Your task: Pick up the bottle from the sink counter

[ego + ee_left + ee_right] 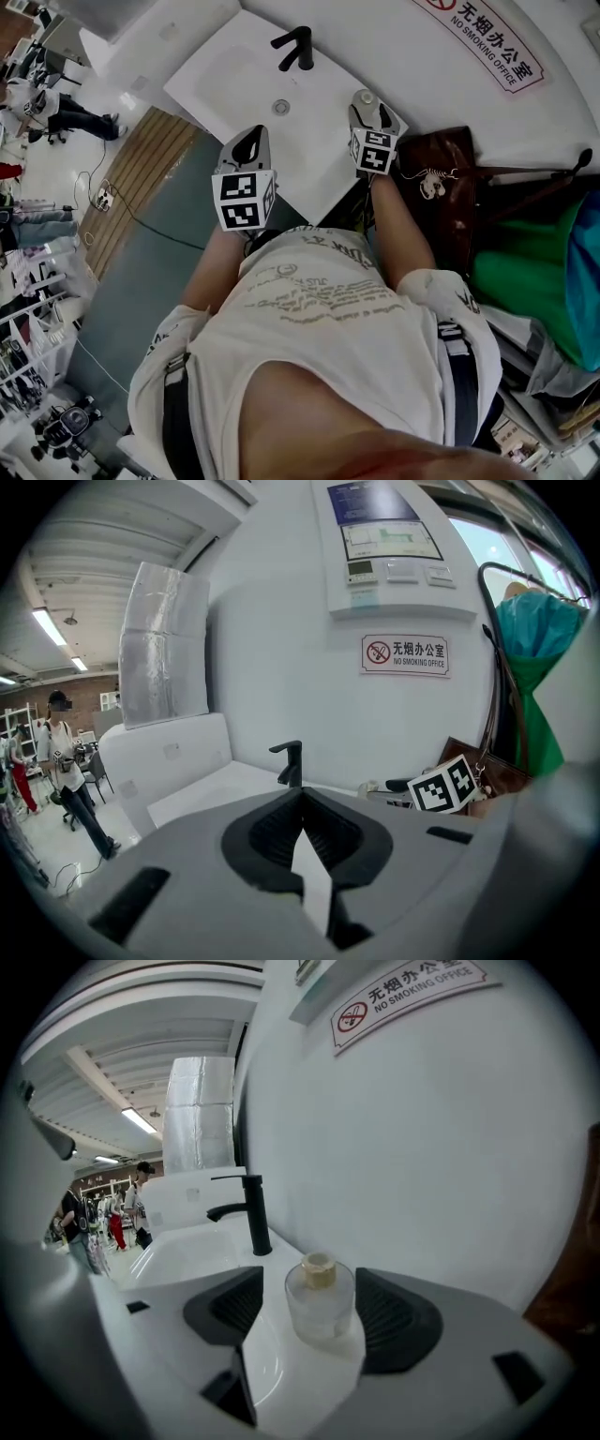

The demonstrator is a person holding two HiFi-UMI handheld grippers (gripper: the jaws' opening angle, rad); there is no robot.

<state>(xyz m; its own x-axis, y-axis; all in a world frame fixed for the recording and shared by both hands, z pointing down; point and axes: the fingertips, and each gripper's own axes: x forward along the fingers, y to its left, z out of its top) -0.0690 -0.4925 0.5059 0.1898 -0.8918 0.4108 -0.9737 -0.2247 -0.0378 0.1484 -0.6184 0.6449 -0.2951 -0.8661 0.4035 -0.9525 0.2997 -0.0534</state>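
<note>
A small clear glass bottle (pixel 319 1299) with a tan cap stands upright on the white sink counter (pixel 281 1363), close to the wall. My right gripper (pixel 309 1286) is open and level with it, one black pad on each side of the bottle, a gap showing on the left side. In the head view the bottle (pixel 364 97) peeks out at the tip of the right gripper (pixel 372 114). My left gripper (pixel 248 142) hovers over the near edge of the counter, jaws together and holding nothing; its own view shows the left gripper (pixel 300 797) pointing at the faucet.
A black faucet (pixel 295 49) stands behind the white basin (pixel 234 70) with its drain. A brown bag (pixel 445 178) and green cloth (pixel 525 272) hang right of the counter. The wall carries a no-smoking sign (pixel 487 42). People (pixel 47 103) stand far left.
</note>
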